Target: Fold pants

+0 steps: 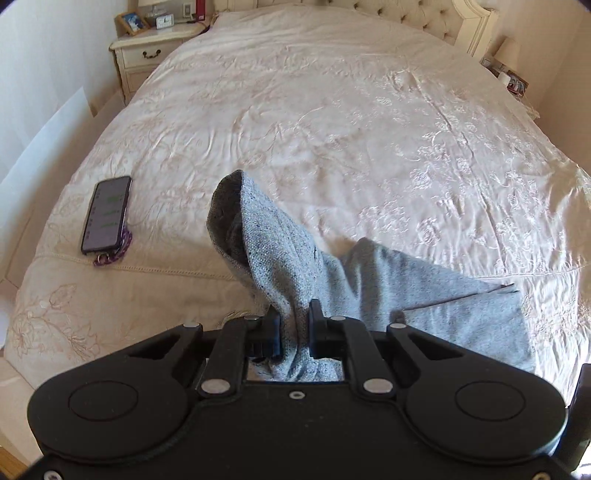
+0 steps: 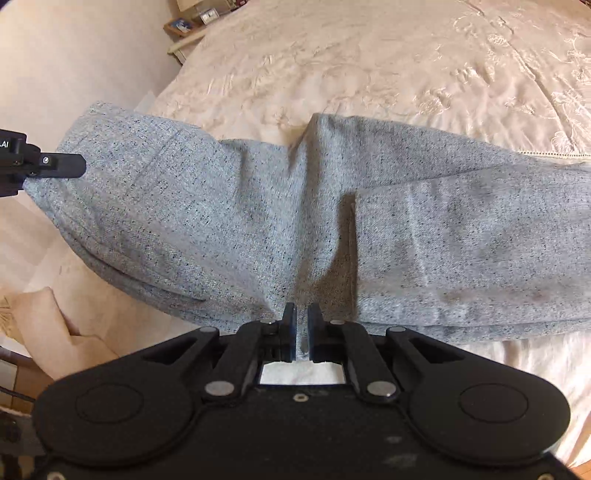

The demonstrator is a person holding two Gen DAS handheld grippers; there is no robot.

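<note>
Along the near edge of the bed point(image 1: 332, 110) lie the grey pants point(image 2: 207, 221), partly lifted off the cream cover.

Only the left wrist view takes in the whole bed: a phone point(image 1: 107, 214) lies flat near the left edge with a purple strap at its near end, a nightstand point(image 1: 147, 51) stands at the far left corner, and the tufted headboard point(image 1: 424, 18) runs along the far side. From this camera the pants are a bunched fold rising in front of the fingers, with an open hem or cuff turned up towards the camera and a flat part trailing right over the near edge.

The right wrist view gives the cloth broadside. It stretches across the frame from left to right, with a raised crease in the middle and an overlapped layer to the right. At the left end the left gripper point(image 2: 79, 167) comes in from the frame edge, its tip on the cloth; that part is small and dark, so its grip cannot be read from here.

The left gripper point(image 1: 295, 321) has its jaws narrowly apart with a thick wad of cloth pinched between them. The right gripper point(image 2: 302, 325) has its jaws almost together, nipping a thin fold at the near edge of the pants, probably a single seam.
</note>
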